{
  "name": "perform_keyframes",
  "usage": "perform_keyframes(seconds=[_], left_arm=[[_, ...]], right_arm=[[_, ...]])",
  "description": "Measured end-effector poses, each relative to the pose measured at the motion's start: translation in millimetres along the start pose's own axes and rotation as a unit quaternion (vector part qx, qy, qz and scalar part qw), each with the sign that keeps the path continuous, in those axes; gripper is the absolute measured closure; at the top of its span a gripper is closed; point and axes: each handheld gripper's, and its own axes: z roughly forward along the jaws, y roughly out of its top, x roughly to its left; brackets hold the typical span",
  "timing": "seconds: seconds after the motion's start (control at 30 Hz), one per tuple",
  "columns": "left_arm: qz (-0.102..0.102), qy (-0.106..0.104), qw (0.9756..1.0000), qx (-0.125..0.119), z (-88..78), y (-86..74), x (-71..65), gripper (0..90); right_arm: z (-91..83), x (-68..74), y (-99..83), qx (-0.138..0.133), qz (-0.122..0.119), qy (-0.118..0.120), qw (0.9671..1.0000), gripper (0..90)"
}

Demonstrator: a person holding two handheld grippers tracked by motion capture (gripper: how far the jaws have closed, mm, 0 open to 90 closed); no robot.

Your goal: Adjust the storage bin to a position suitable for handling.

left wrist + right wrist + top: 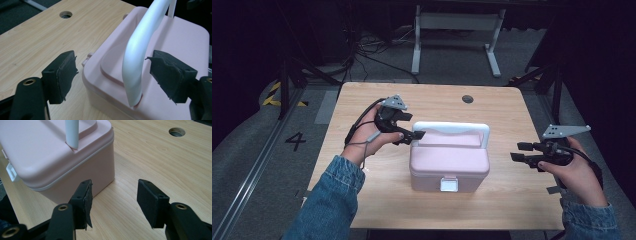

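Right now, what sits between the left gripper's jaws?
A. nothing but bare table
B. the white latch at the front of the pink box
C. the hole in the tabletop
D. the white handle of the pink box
D: in the left gripper view the white handle of the pink box rises between the open jaws of the left gripper, with a gap on each side, so neither pad presses on it.
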Motion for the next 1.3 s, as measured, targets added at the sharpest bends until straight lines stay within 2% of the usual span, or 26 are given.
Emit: perform_keyframes(seconds=[0.13,0.2,0.23,0.37,0.4,0.47,0.5,0.6,0.7,0.77,0.83,1.0,1.2,1.3], left_arm=[[0.007,0.002,0.9999,0.013,10.1,-0.2,-0.7,25.5],[0.015,-0.005,0.9997,0.019,14.5,-0.5,-1.5,35.0],[0.019,-0.008,0.9996,0.021,16.5,-0.6,-2.3,35.0],[0.035,0.005,0.9989,0.030,22.7,-0.2,-5.0,45.2],[0.038,0.003,0.9988,0.029,23.9,0.0,-5.6,51.2],[0.049,0.013,0.9984,0.026,25.4,0.5,-7.3,52.1],[0.054,0.014,0.9981,0.025,25.3,0.9,-8.1,55.3],[0.048,0.002,0.9987,0.015,26.1,1.6,-9.8,67.1],[0.053,0.004,0.9985,0.016,24.6,3.4,-10.9,72.0],[0.049,0.007,0.9988,0.003,22.3,4.9,-11.8,76.6],[0.045,0.005,0.9989,0.010,21.2,6.2,-13.2,78.1],[0.038,0.001,0.9992,0.012,19.5,8.3,-13.8,81.1],[0.021,-0.008,0.9998,-0.001,15.2,13.2,-13.7,81.5],[0.020,-0.007,0.9997,-0.008,12.4,16.6,-12.5,81.5]], right_arm=[[0.1,-0.3,-1.3,0.001,-0.002,0.001,1.0000,47.2],[-0.2,-0.6,-1.9,0.001,-0.001,0.000,1.0000,47.3],[-0.6,-0.5,-2.1,0.001,0.000,0.000,1.0000,47.4],[-0.3,-0.4,-2.6,0.002,0.000,-0.001,1.0000,47.6],[0.7,0.0,-2.6,0.005,0.000,0.002,1.0000,47.6],[1.3,-0.1,-2.7,0.006,-0.003,0.000,1.0000,47.6],[1.9,0.1,-2.6,0.007,-0.005,-0.001,1.0000,47.6],[3.1,0.7,-2.7,0.008,-0.005,-0.001,1.0000,47.6],[3.2,0.7,-2.7,0.010,-0.005,-0.001,0.9999,47.6],[3.1,0.7,-2.8,0.009,-0.006,-0.002,0.9999,47.6],[2.8,0.7,-2.8,0.008,-0.006,-0.002,0.9999,47.6],[2.4,0.8,-2.7,0.009,-0.007,-0.002,0.9999,47.6],[2.8,2.5,-1.3,0.009,-0.009,-0.001,0.9999,47.6],[3.0,3.6,-0.3,0.009,-0.012,0.001,0.9999,47.6]])
